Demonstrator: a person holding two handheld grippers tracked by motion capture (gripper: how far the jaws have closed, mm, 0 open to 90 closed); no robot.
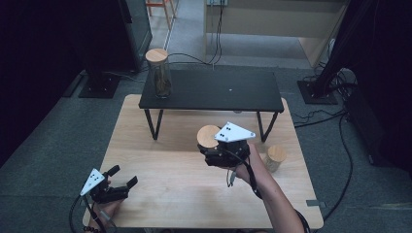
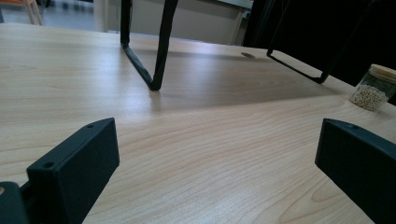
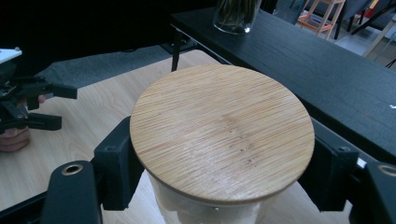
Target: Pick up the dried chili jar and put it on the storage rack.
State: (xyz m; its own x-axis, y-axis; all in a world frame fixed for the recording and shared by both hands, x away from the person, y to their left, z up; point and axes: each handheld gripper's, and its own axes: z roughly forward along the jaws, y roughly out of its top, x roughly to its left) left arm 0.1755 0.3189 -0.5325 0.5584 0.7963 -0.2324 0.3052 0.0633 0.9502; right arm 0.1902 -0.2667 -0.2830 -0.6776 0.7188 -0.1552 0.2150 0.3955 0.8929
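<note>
surface: light wood tabletop, the reference for everything below.
black shelf: low riser on hairpin legs, stands on the far half of the surface; front legs also seen in the left gripper view.
tall jar: wooden lid, dark sticks inside, upright on the shelf's left end, above the surface's far-left part; glass base seen in the right gripper view.
right gripper: above the surface's middle, just in front of the shelf, grey plate on top, held by the person's right hand.
held jar: round bamboo lid, clear glass body, upright, between the right fingers, lifted off the surface; lid seen from above.
right fingers: closed against the jar body just under the lid, one each side.
left gripper: low at the surface's near-left corner, well apart from the right one.
left fingers: spread wide, gripping nothing, bare wood between them.
small jar: wooden lid, on the surface near its right edge, by the shelf's right leg; pale beans inside.
</note>
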